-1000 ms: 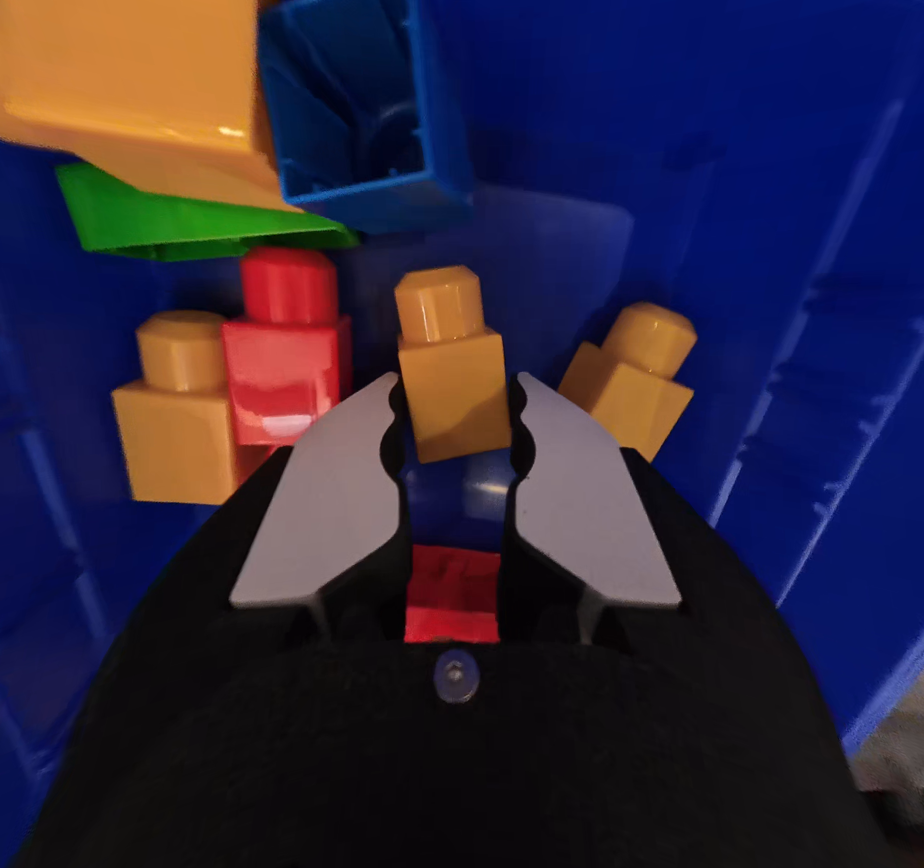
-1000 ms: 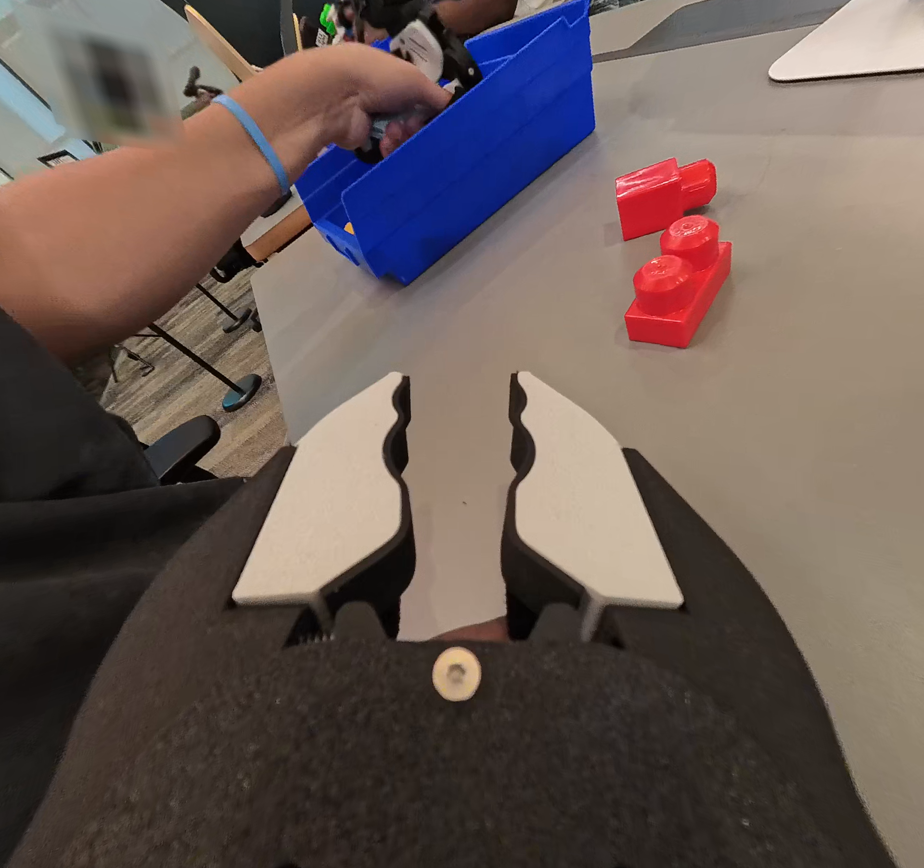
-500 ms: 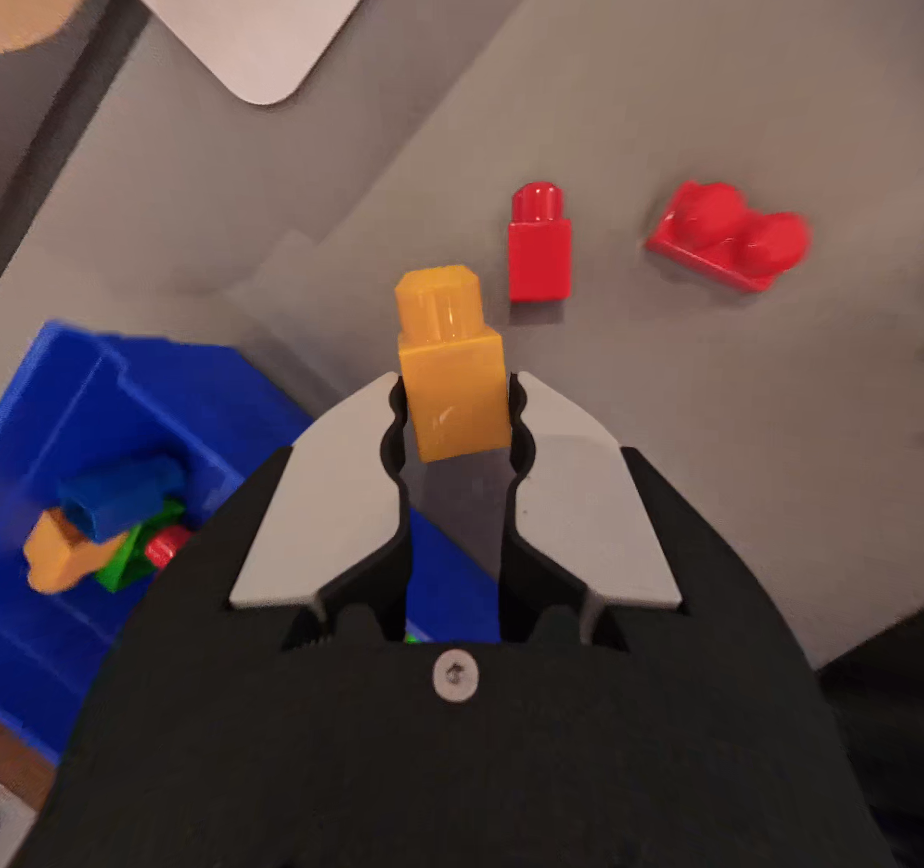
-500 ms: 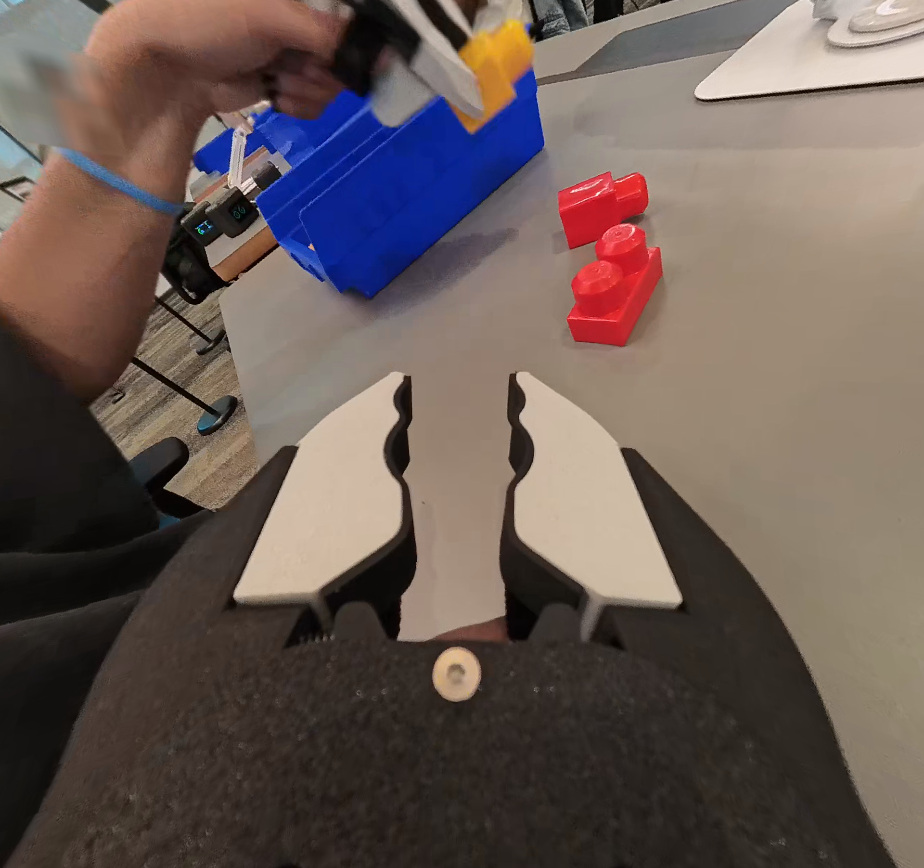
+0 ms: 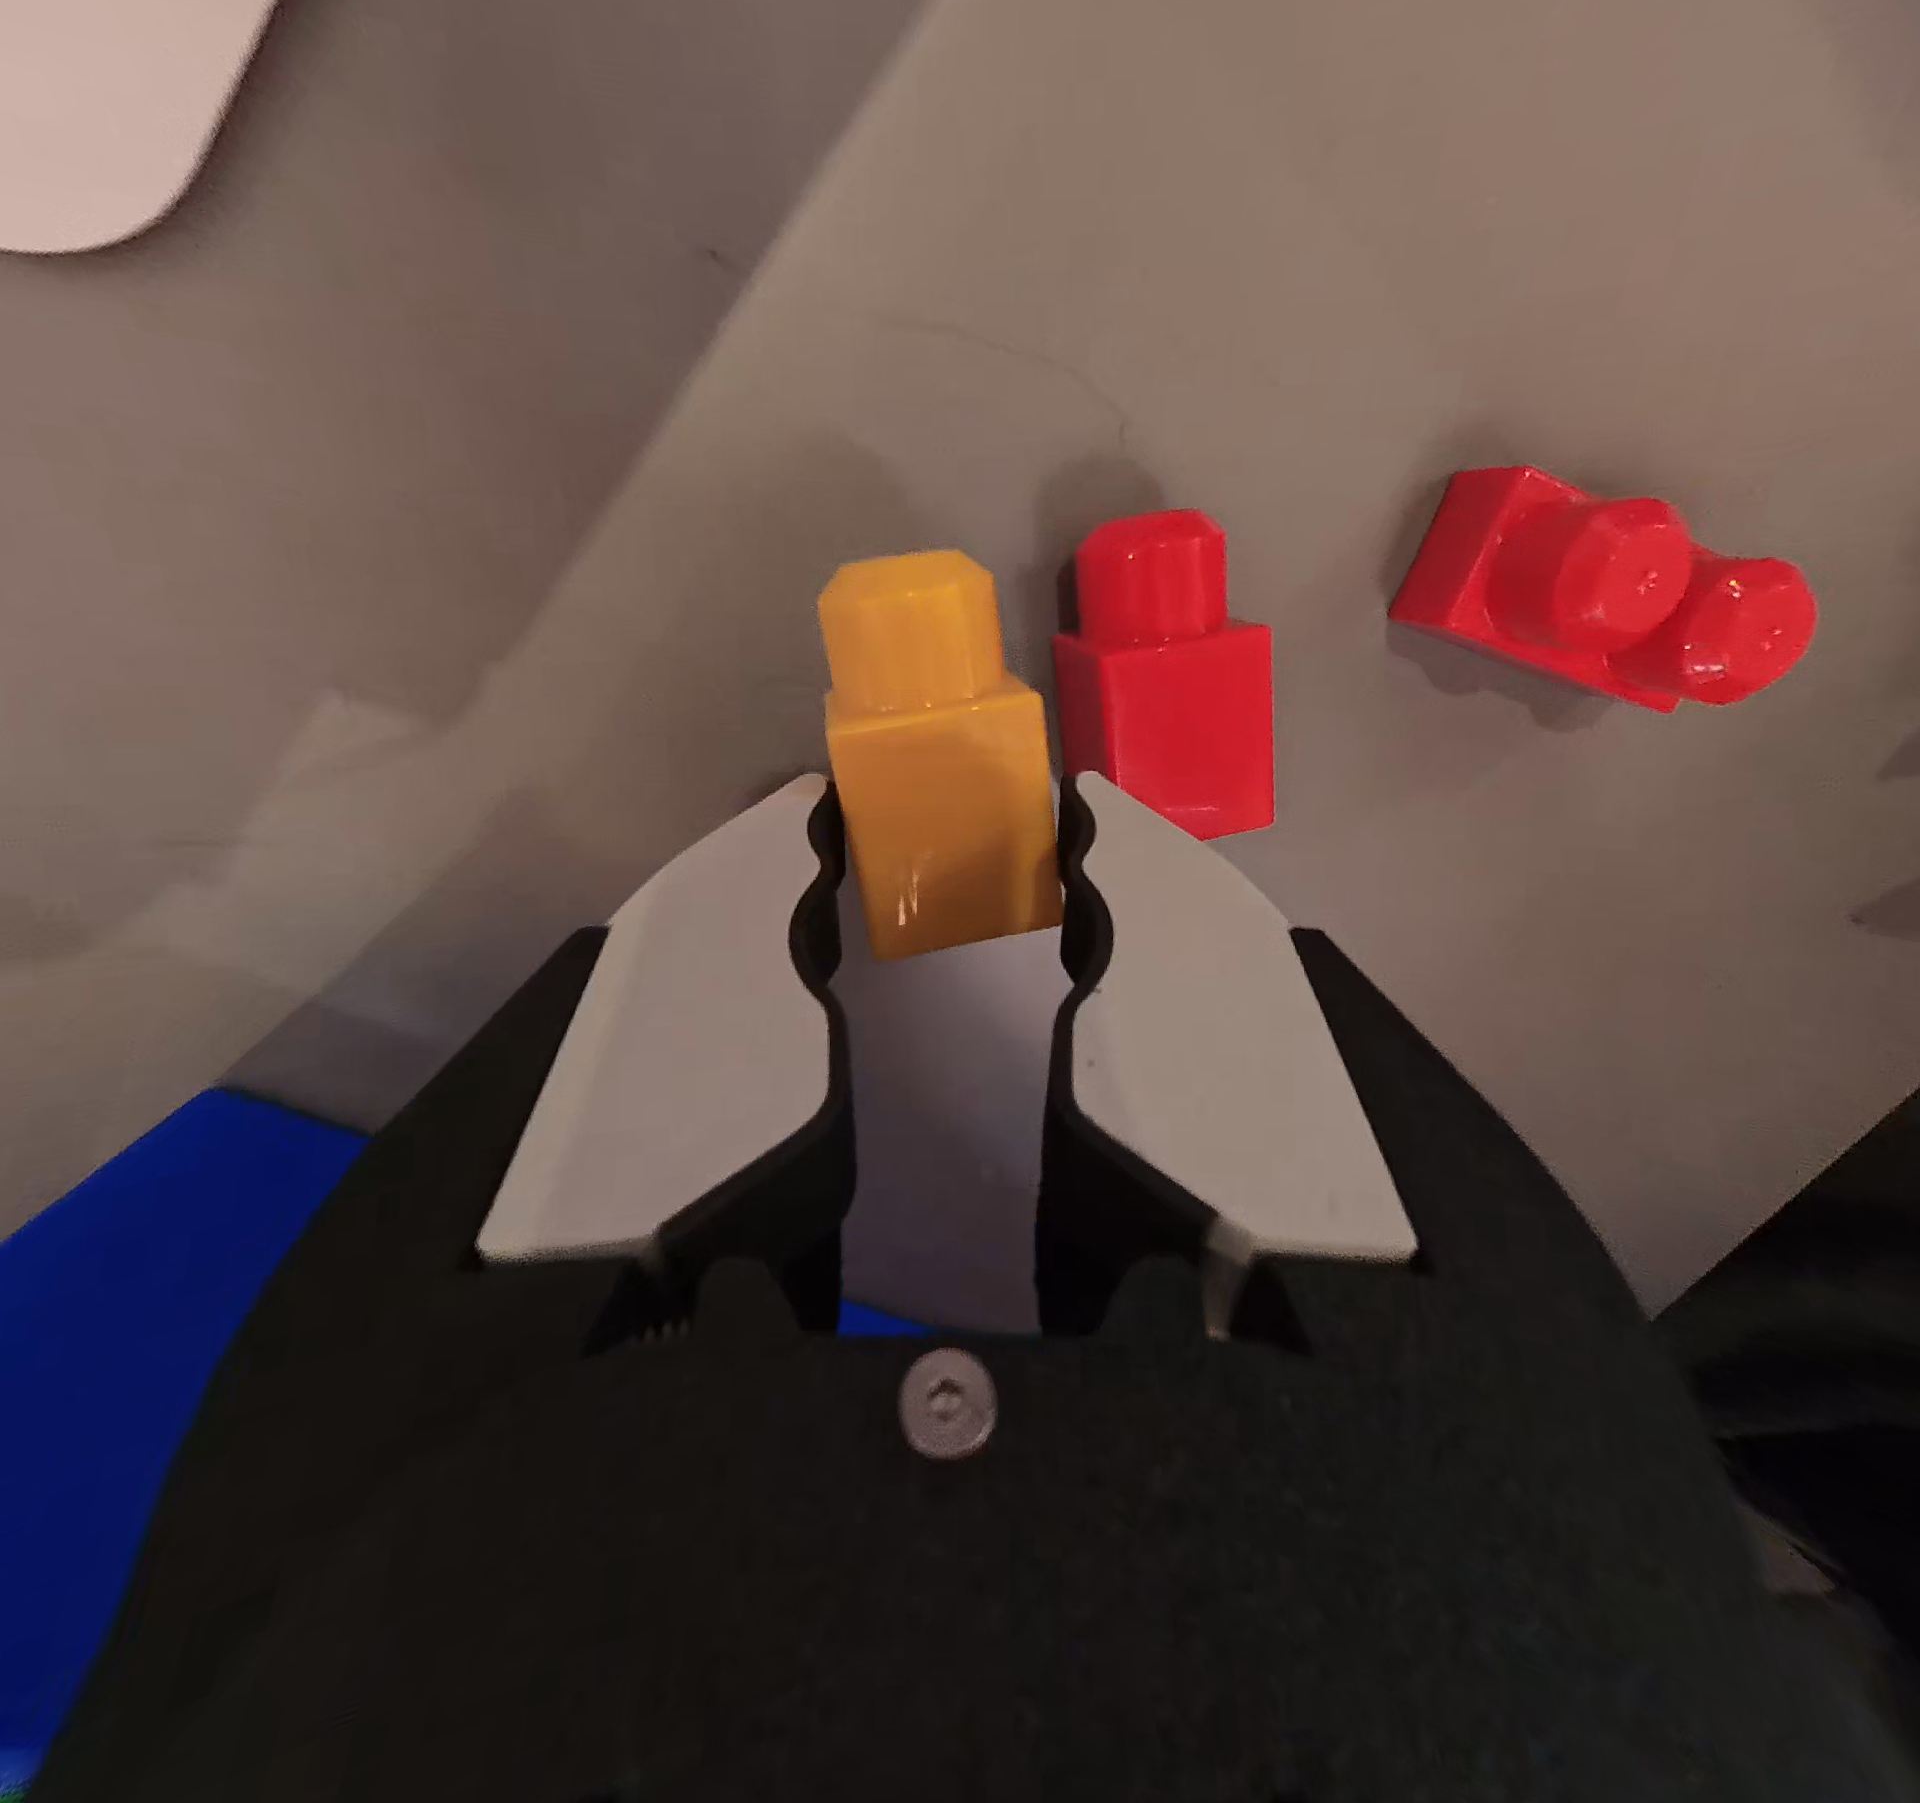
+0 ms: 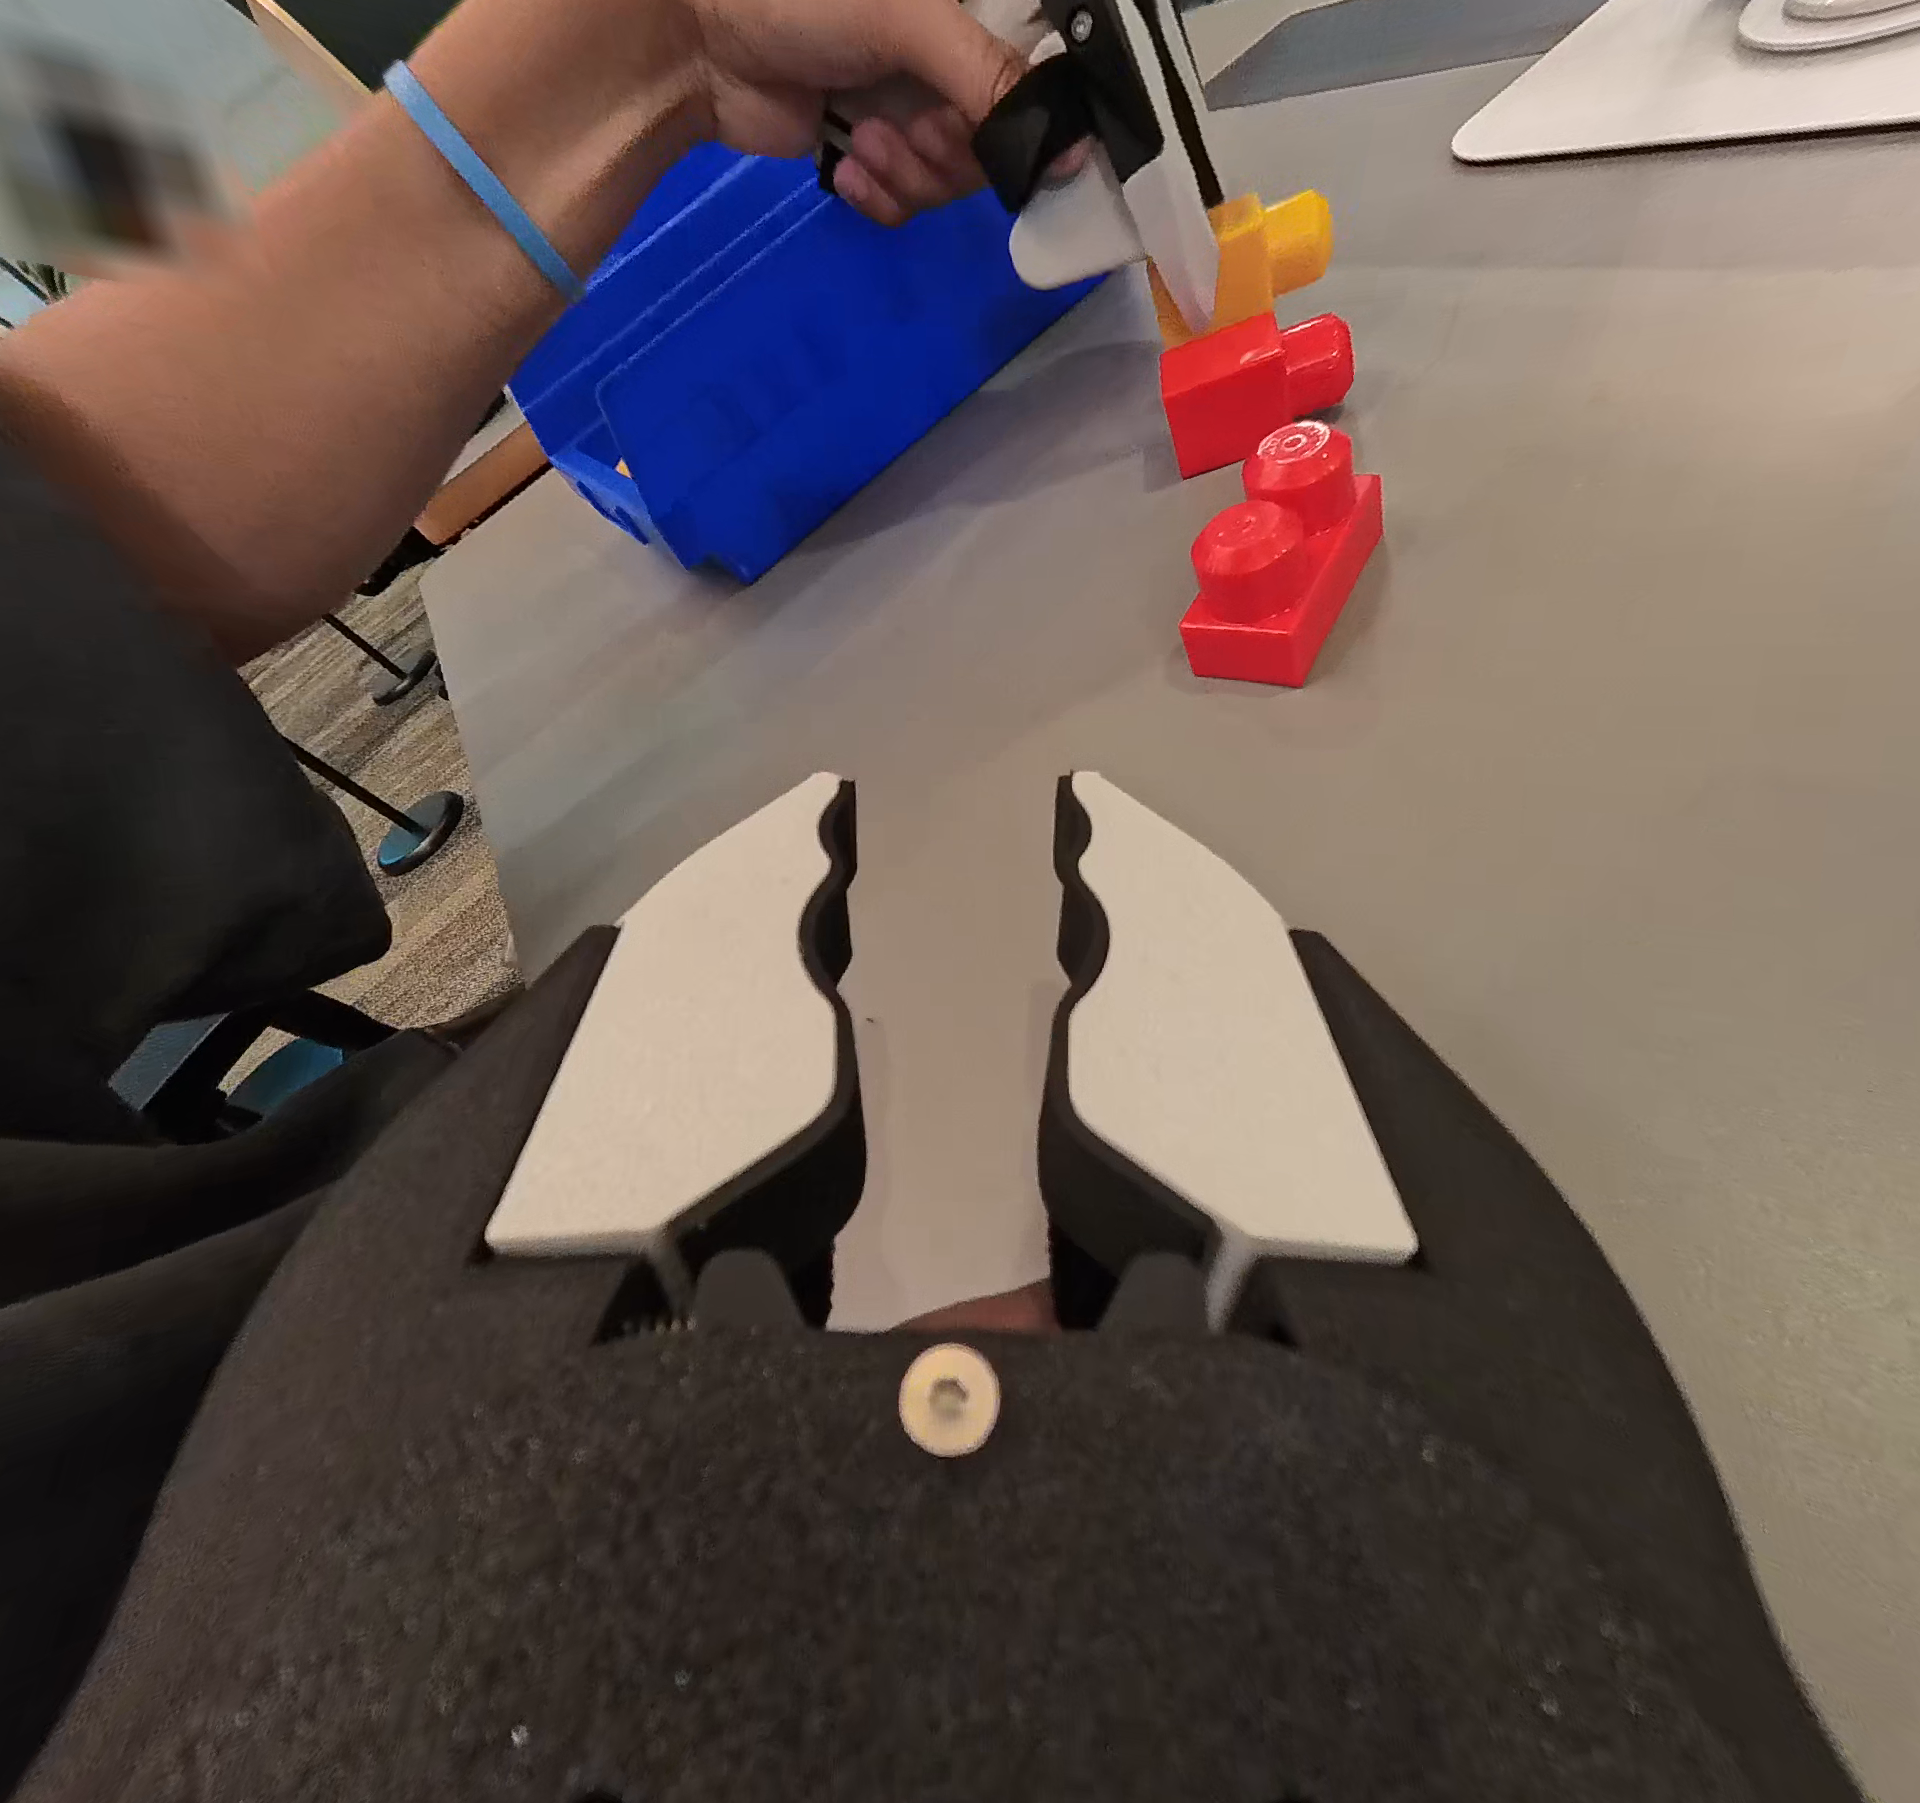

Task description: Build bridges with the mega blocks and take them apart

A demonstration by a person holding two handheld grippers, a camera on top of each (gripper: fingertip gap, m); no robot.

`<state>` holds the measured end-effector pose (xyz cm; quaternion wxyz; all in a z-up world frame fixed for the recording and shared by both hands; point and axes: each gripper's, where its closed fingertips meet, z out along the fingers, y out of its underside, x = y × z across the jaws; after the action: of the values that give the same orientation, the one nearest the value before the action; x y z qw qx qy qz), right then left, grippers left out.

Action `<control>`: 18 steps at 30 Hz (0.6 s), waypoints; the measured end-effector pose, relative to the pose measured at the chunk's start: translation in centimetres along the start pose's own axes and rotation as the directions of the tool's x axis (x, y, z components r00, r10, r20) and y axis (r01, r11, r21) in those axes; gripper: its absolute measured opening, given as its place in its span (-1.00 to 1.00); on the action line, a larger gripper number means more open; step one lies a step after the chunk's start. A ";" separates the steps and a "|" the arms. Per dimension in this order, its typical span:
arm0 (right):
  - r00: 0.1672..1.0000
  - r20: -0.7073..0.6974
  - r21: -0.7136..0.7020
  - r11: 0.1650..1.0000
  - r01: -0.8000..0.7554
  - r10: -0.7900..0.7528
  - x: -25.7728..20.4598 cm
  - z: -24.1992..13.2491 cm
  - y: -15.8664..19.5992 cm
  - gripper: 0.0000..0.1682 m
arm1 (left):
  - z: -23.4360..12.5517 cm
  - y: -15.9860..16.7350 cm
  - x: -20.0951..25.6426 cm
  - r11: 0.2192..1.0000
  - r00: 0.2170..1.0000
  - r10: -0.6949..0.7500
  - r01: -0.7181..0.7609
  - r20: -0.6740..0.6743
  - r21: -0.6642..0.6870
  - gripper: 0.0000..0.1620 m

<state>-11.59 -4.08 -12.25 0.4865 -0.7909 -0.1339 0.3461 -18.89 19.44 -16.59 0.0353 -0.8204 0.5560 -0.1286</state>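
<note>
While the left gripper [image 5: 943,854] clamps its two pale fingers on the sides of a single-stud orange block [image 5: 940,766], that block sits dead centre of the left wrist view, stud pointing up the frame, held above the grey table [image 5: 1351,195]. Just right of it in that view lies a small red block [image 5: 1169,704] on its side, and farther right, well apart, a flat red two-stud block [image 5: 1590,590] rests on the table. A corner of the blue bin [image 5: 125,1265] peeks in at the lower left, and a white pad [image 5: 114,39] fills the upper left corner. Over in the right wrist view, the person's hand [image 6: 790,39] grips the left tool near the top centre, a blue band [image 6: 478,179] round the wrist, and the orange block hangs right above the small red one, whether touching it I cannot tell. The two-stud block sits just below those in the frame, studs up. The blue bin stands at centre left on the table. The right gripper [image 6: 954,818] hovers low in the frame, its jaws parted with nothing between them, only bare table showing through the gap.
</note>
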 end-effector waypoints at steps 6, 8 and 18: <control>1.000 0.001 -0.003 1.000 -0.004 0.004 0.1 0.0 0.0 -0.57 | 1.0 -0.2 0.5 1.000 1.000 0.014 -0.015 -0.019 -0.014 -0.52; 1.000 -0.004 -0.003 1.000 0.000 0.000 0.2 -0.1 0.0 -0.57 | 1.3 -0.3 0.6 1.000 1.000 0.001 -0.002 -0.019 -0.028 -0.51; 1.000 -0.003 0.002 1.000 -0.018 0.018 0.6 -0.2 -0.1 -0.57 | 0.7 2.1 2.2 0.993 1.000 -0.017 0.019 0.019 -0.113 -0.33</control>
<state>-10.98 -3.88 -12.39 0.4844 -0.7922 -0.1259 0.3493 -19.83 16.52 -17.26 -0.0077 -0.8270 0.5549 -0.0898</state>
